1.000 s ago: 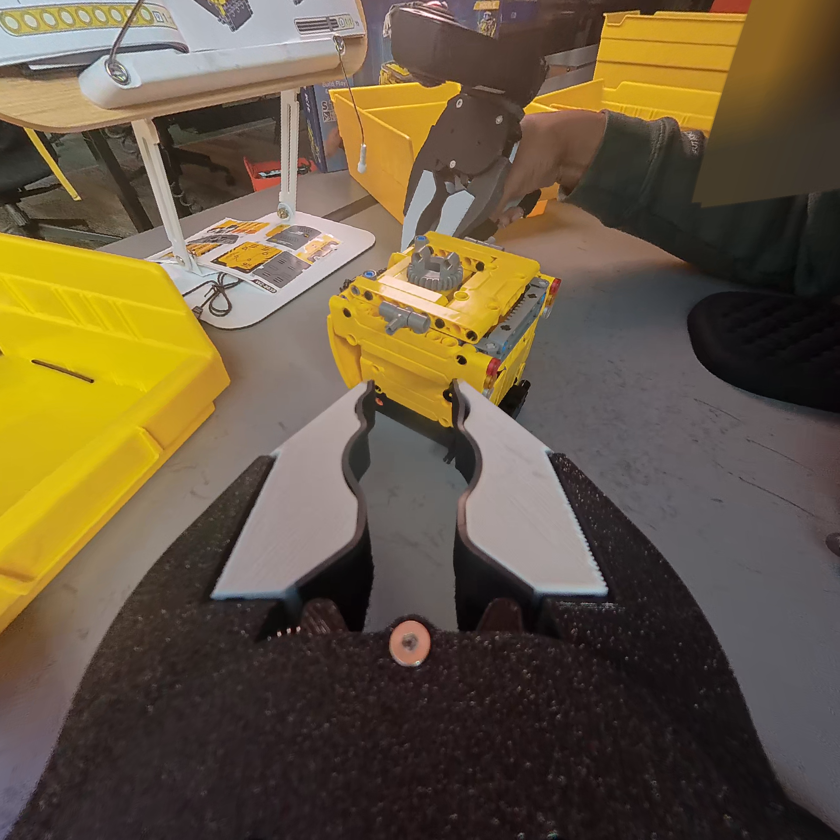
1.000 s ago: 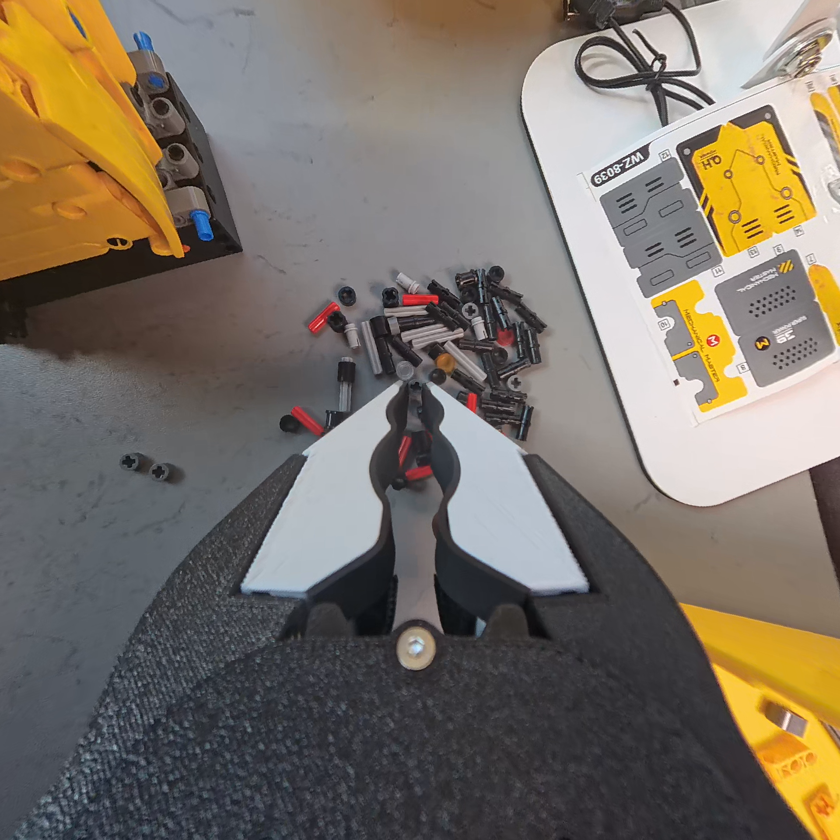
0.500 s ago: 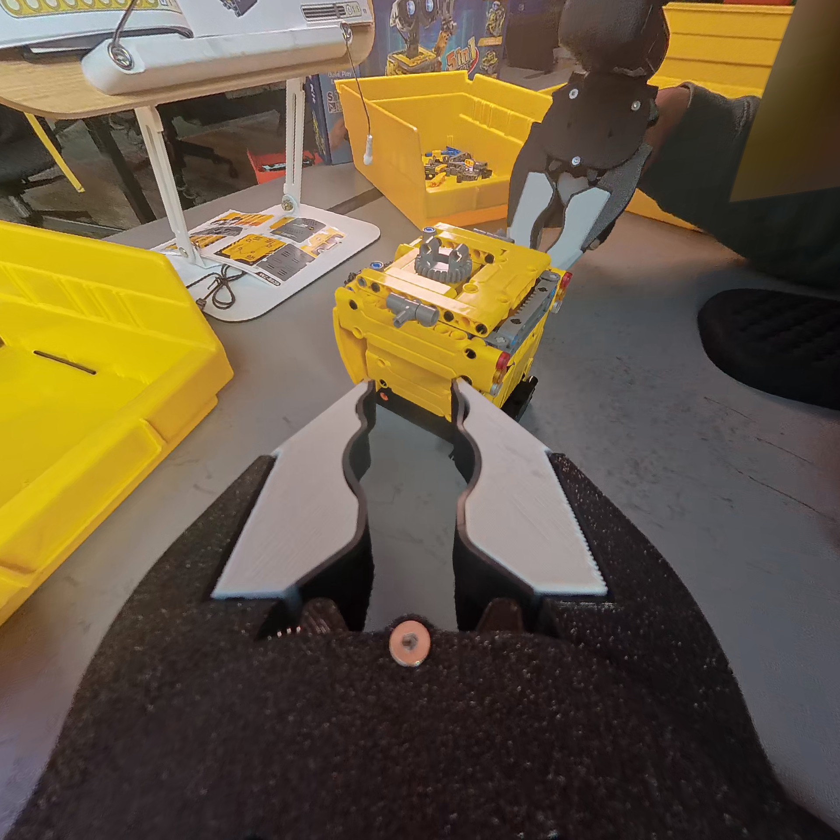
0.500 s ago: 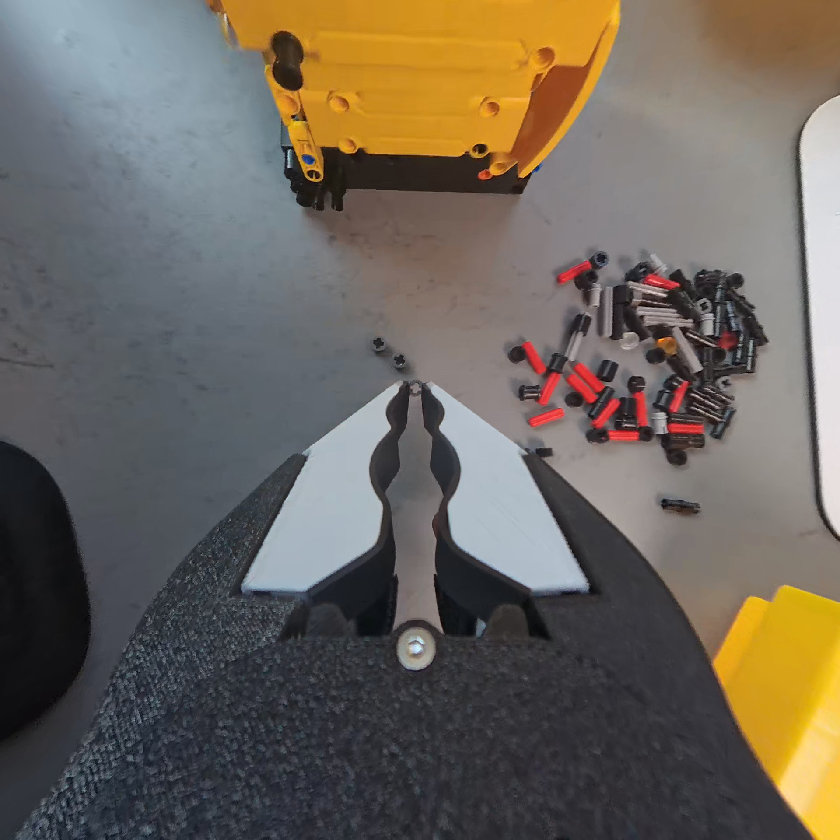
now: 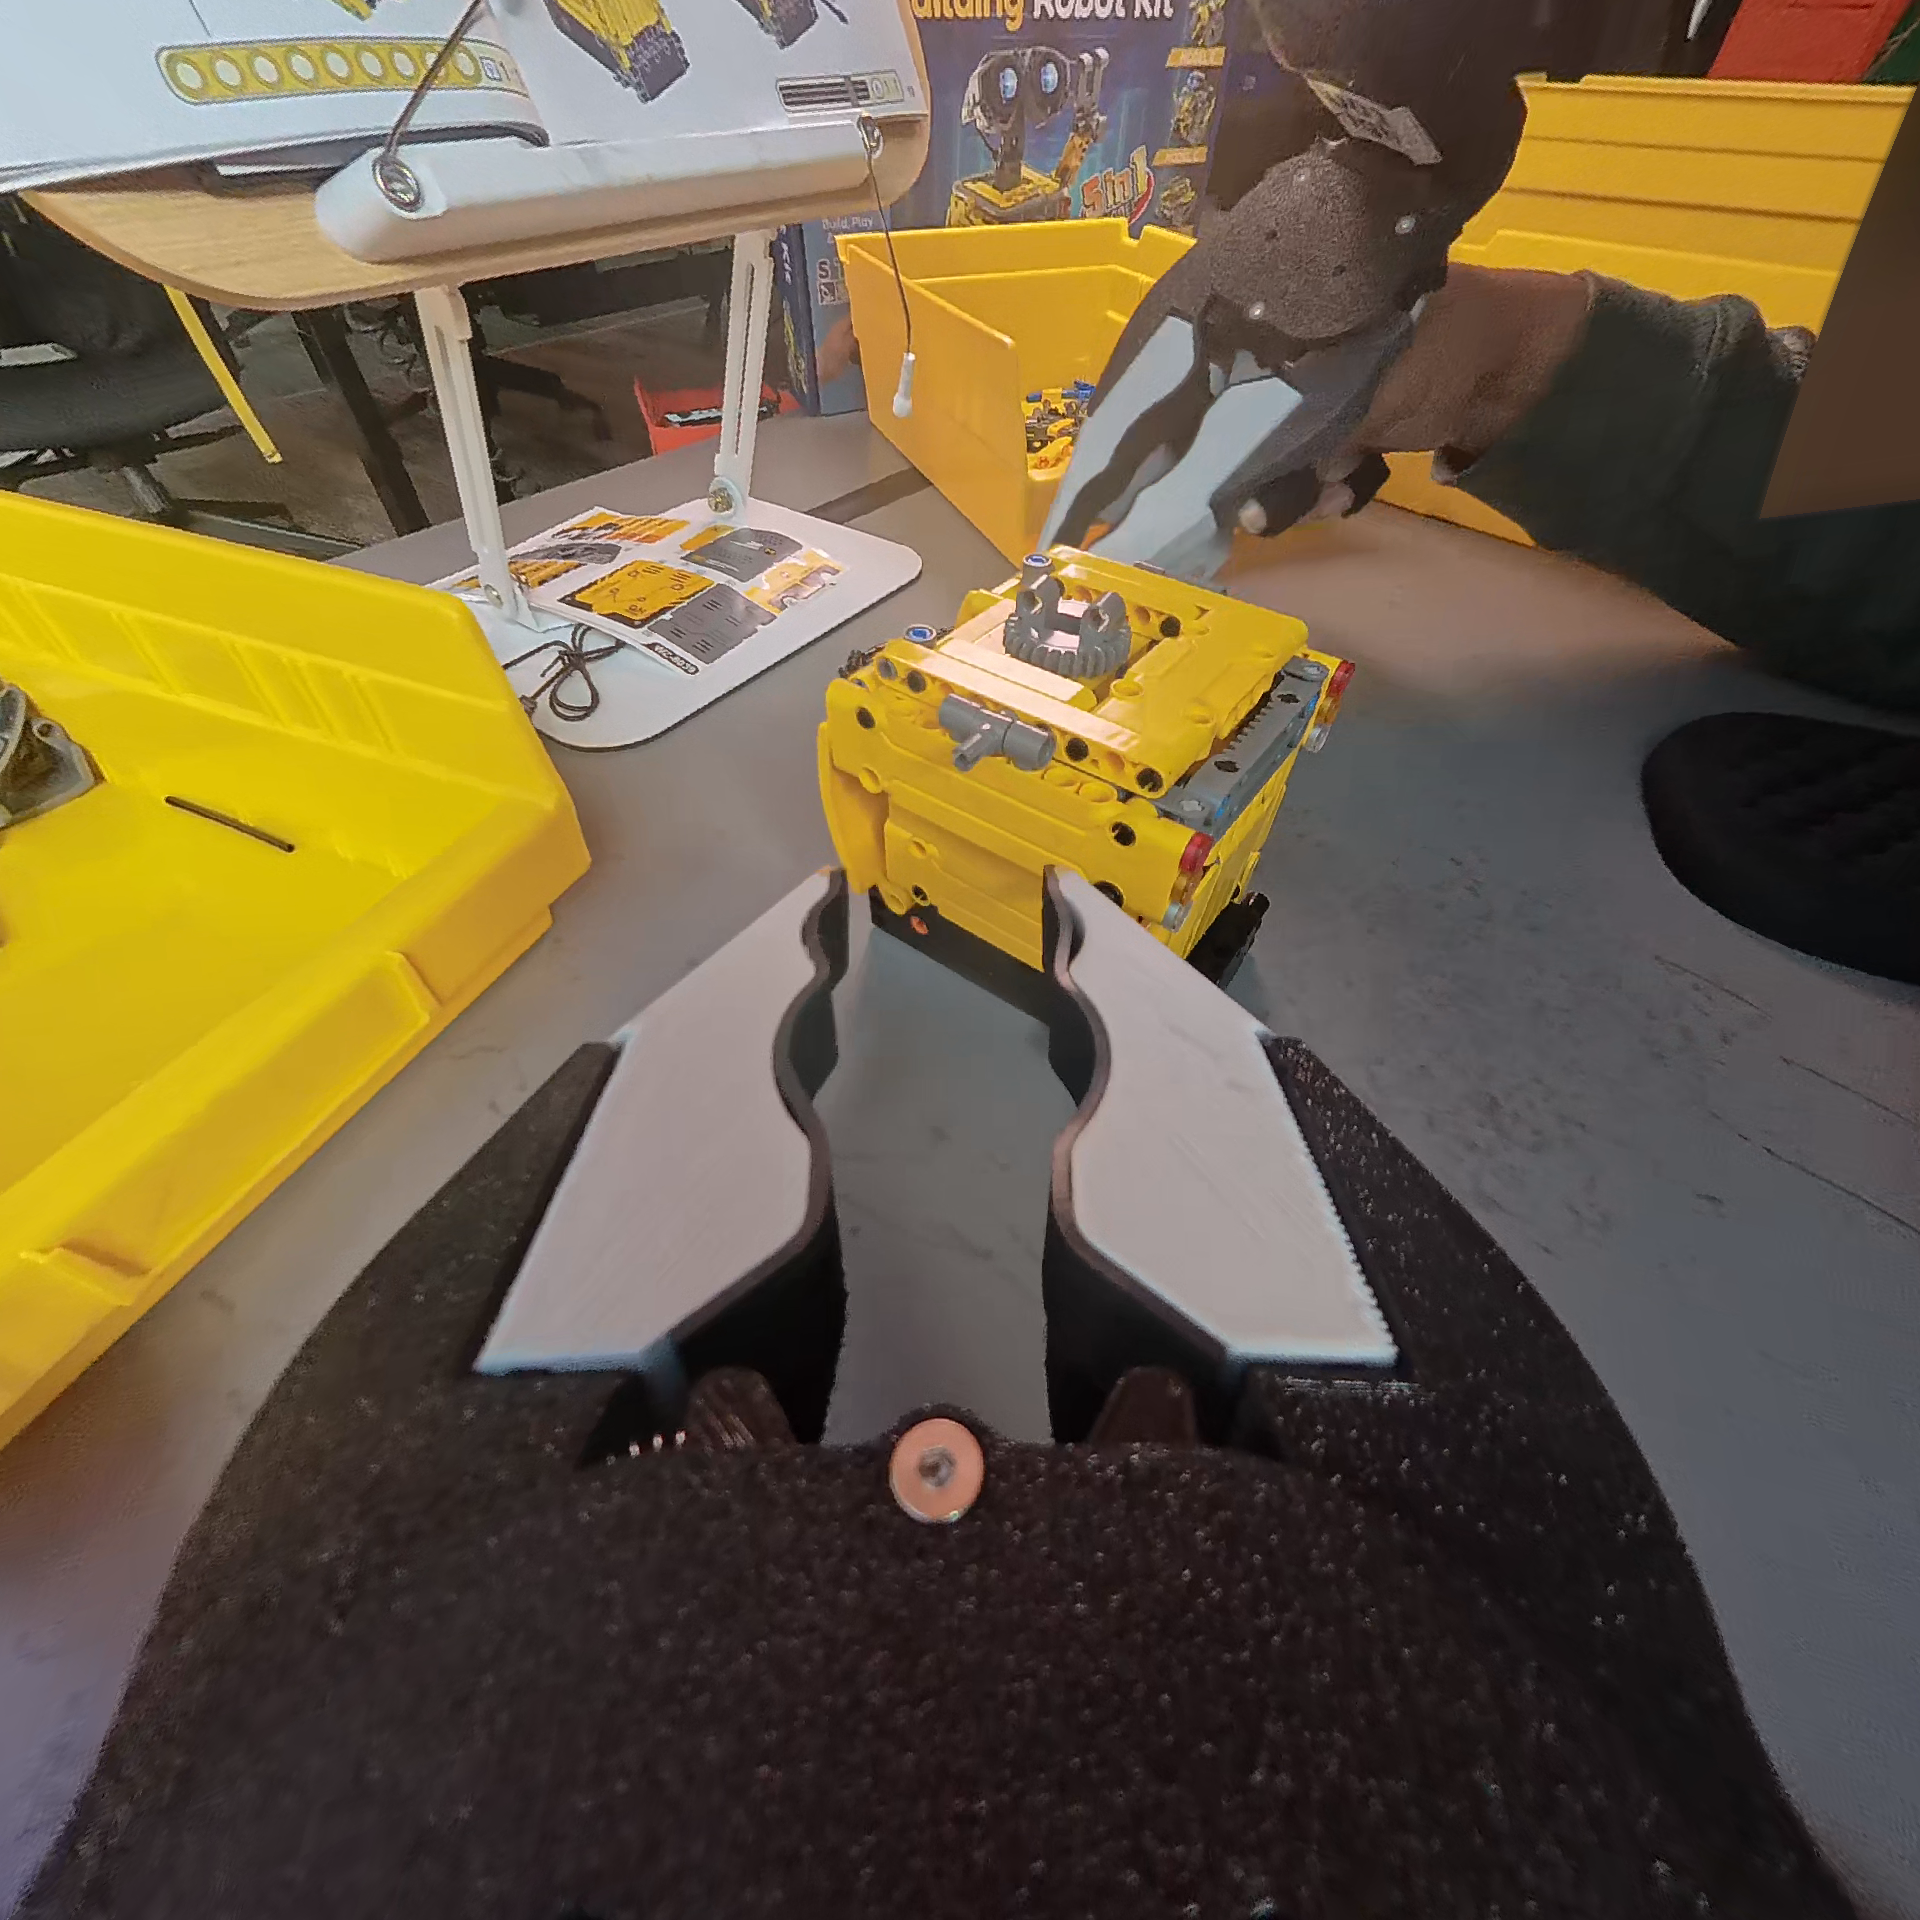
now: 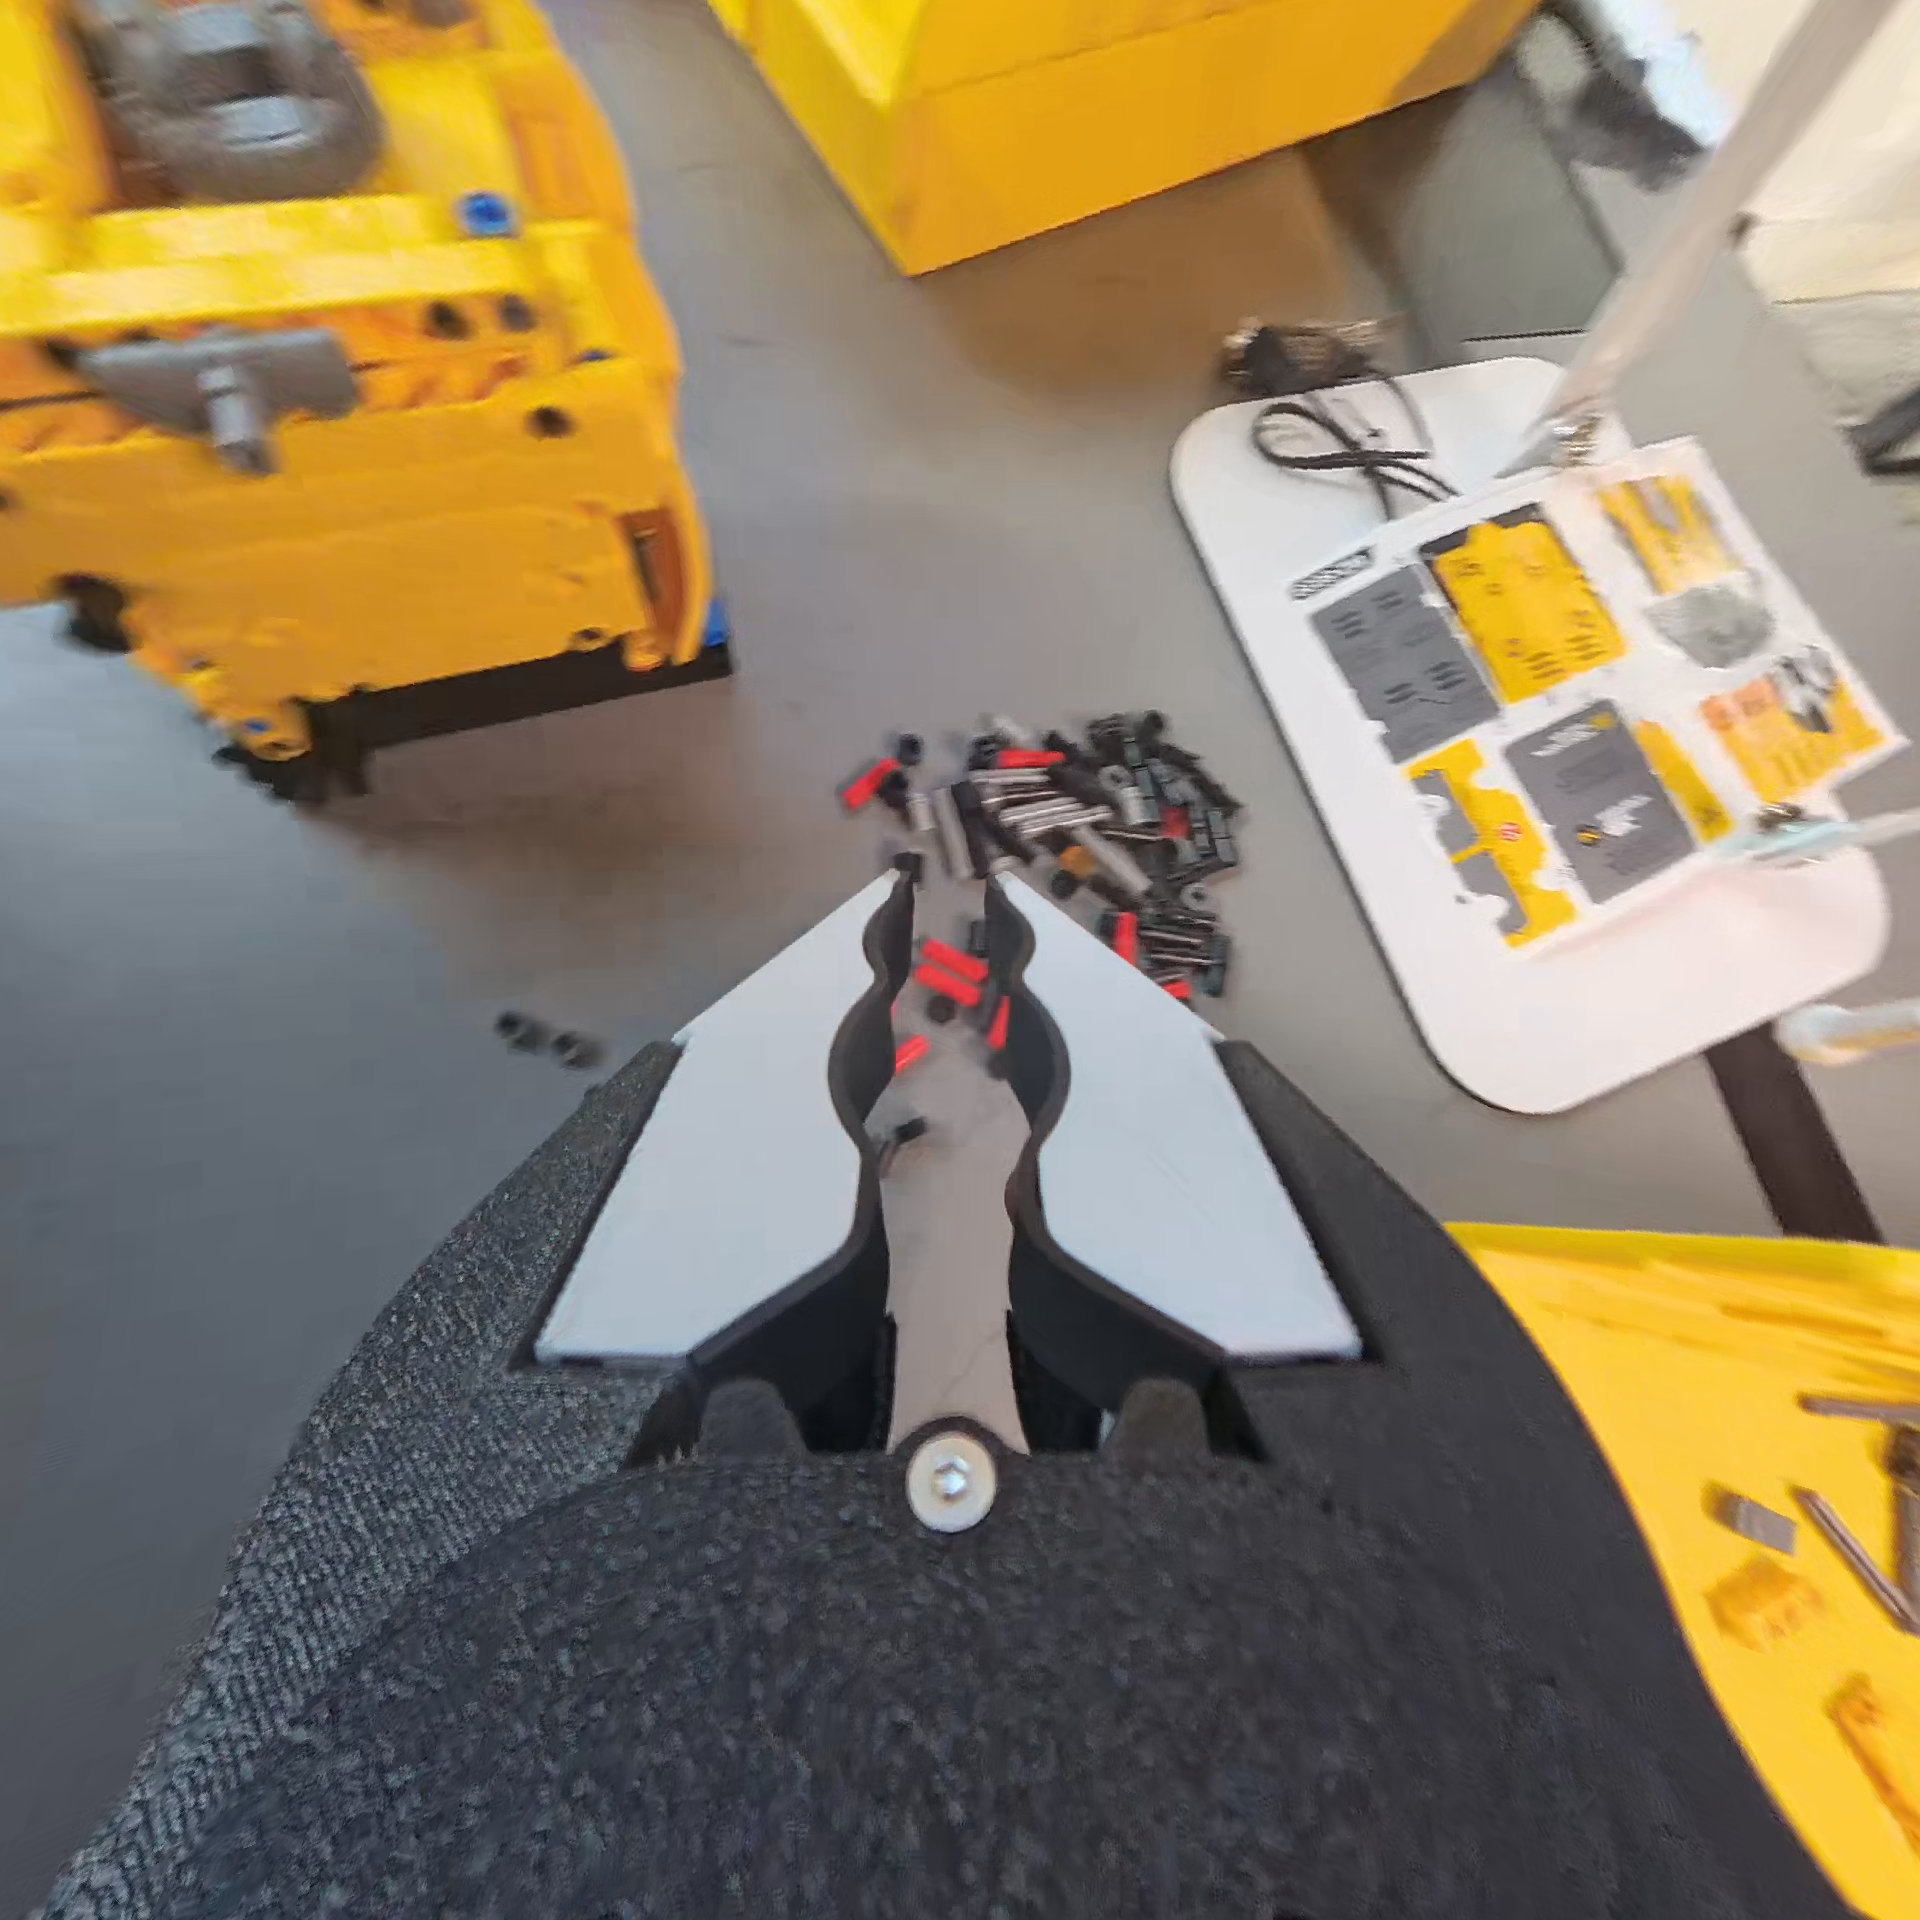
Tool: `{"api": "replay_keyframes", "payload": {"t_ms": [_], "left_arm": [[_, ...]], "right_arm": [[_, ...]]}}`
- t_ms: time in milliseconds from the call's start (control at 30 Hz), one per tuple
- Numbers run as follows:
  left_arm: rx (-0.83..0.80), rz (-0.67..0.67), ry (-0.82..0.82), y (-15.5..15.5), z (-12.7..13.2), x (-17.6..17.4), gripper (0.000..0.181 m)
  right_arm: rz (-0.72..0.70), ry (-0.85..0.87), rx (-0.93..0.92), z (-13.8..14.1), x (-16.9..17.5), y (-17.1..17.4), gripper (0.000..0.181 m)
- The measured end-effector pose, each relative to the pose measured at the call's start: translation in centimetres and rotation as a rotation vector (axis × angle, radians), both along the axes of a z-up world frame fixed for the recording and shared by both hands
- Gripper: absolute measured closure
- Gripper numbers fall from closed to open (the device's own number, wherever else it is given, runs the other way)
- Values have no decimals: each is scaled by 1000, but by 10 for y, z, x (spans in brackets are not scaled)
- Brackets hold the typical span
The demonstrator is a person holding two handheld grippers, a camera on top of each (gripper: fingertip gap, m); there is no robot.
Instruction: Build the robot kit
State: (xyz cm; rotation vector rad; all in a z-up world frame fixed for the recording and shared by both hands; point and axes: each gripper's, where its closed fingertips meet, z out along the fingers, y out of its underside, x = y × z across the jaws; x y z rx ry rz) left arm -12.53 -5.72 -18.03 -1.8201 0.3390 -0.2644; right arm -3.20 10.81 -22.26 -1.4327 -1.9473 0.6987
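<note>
My left gripper (image 5: 945,904) is spread wide and holds nothing. Its fingertips sit at the lower near edge of the yellow brick model (image 5: 1060,748), which stands at 12 o'clock on the grey table (image 5: 1507,1091); whether the tips touch it I cannot tell. On top of the model sits a grey gear (image 5: 1065,623), with a grey connector (image 5: 992,738) lying at the near top edge.

My right gripper (image 6: 945,883) has a narrow gap between its tips and grasps nothing I can see. It hangs over a pile of small pins (image 6: 1081,831), black, grey and red, with the tips at the pile's near-left edge. In this view, which is motion-blurred, the model (image 6: 343,457) lies at 10 o'clock. Two loose black pins (image 6: 540,1034) lie apart from the pile at 9 o'clock of the fingers.

In the left wrist view the right gripper (image 5: 1143,520) appears at 1 o'clock, held by my hand (image 5: 1475,384), tips just behind the model's far top edge.

Surroundings:
- A white stand base (image 6: 1558,997) at 2 o'clock in the right wrist view carries a sticker sheet (image 6: 1590,686) and a coiled black cord (image 6: 1340,457).
- A yellow bin (image 5: 260,883) lies at 9 o'clock of the left gripper.
- A second yellow bin (image 5: 966,353) stands behind the model.
- A black pad (image 5: 1797,831) lies at 3 o'clock of the model.
</note>
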Motion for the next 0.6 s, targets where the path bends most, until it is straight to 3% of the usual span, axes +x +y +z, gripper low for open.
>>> {"api": "replay_keyframes", "payload": {"t_ms": [167, 367, 600], "left_arm": [[10, 55, -5, 2, 2, -10, 142], [2, 80, -22, 3, 0, -15, 142], [11, 76, -30, 2, 4, -14, 142]], "right_arm": [[-210, 21, -23, -4, -34, 40, 175], [-174, -93, -18, -31, -58, 39, 181], [-158, -143, -8, -40, -53, 38, 181]]}}
